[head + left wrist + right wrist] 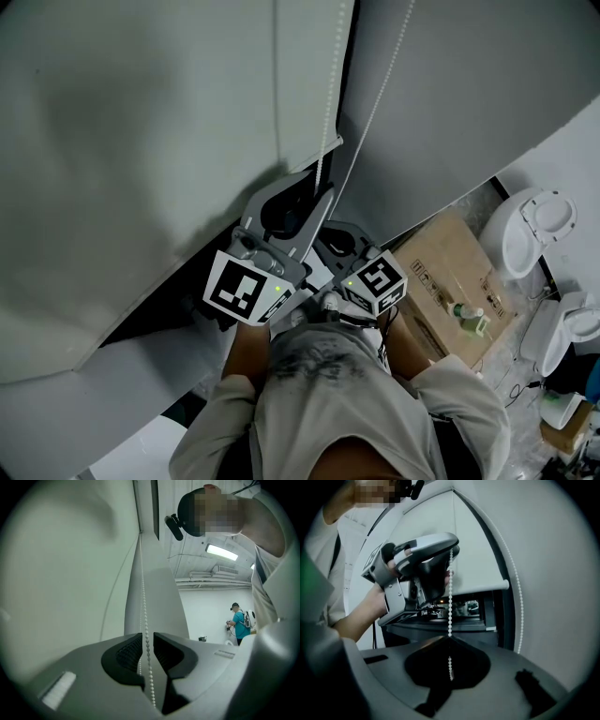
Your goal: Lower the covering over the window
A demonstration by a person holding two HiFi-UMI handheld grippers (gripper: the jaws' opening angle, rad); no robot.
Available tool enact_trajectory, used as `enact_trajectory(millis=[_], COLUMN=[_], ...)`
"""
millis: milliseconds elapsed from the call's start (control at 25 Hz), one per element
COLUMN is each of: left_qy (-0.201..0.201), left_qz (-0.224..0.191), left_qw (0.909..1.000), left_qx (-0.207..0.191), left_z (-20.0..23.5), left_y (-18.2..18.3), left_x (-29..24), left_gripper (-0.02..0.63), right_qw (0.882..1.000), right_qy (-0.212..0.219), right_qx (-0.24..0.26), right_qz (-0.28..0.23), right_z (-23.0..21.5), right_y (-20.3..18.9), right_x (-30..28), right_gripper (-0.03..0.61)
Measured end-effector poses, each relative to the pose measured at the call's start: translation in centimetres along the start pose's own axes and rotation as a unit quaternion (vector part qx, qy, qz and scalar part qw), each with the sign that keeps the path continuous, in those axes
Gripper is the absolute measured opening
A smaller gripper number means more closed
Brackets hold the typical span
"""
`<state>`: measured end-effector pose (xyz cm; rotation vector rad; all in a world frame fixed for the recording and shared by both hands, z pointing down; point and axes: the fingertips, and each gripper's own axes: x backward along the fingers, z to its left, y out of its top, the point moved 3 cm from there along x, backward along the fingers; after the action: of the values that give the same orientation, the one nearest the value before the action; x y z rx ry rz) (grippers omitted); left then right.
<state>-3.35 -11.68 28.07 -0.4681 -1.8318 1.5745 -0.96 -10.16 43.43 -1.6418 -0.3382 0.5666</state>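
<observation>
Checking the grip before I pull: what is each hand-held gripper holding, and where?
The right hand-held gripper pinches the white beaded blind chain on the strand below the left hand-held gripper, whose open jaws only straddle it.

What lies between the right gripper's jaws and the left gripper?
A straight stretch of white bead chain, nothing else. The right gripper is shut on it, and it runs on into the open left gripper. The right gripper view shows the stretch.

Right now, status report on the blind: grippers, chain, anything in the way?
Right gripper shut on bead chain. Left gripper open, chain loose between its jaws. Roller blind partway down, gap below. Nothing blocking it.
</observation>
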Motion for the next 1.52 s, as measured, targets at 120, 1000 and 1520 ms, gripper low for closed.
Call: enact_trajectory(millis=[120,1000,1520], left_qy=[0.002,0.03,0.048], left_qz=[-0.001,0.006,0.076], left_qw=[1.0,0.9995,0.9953], left_qx=[-0.003,0.005,0.035], left_z=[-0.1,0.0,-0.2], left_y=[-0.1,-2.5,-9.5], left_x=[-0.1,0.4,2.3], left_gripper=[-0.001,0.011,0.011], right_qw=[1.0,0.992,0.989], right_qy=[-0.001,-0.055,-0.052], right_qx=[0.002,0.061,0.076], right_qz=[0.002,-0.097,-0.115], right_z=[-0.1,-2.0,-1.0], right_y=[-0.1,7.7,9.3], right_x=[0.1,4.9,5.6], right_gripper=[0.017,0.02,0.02])
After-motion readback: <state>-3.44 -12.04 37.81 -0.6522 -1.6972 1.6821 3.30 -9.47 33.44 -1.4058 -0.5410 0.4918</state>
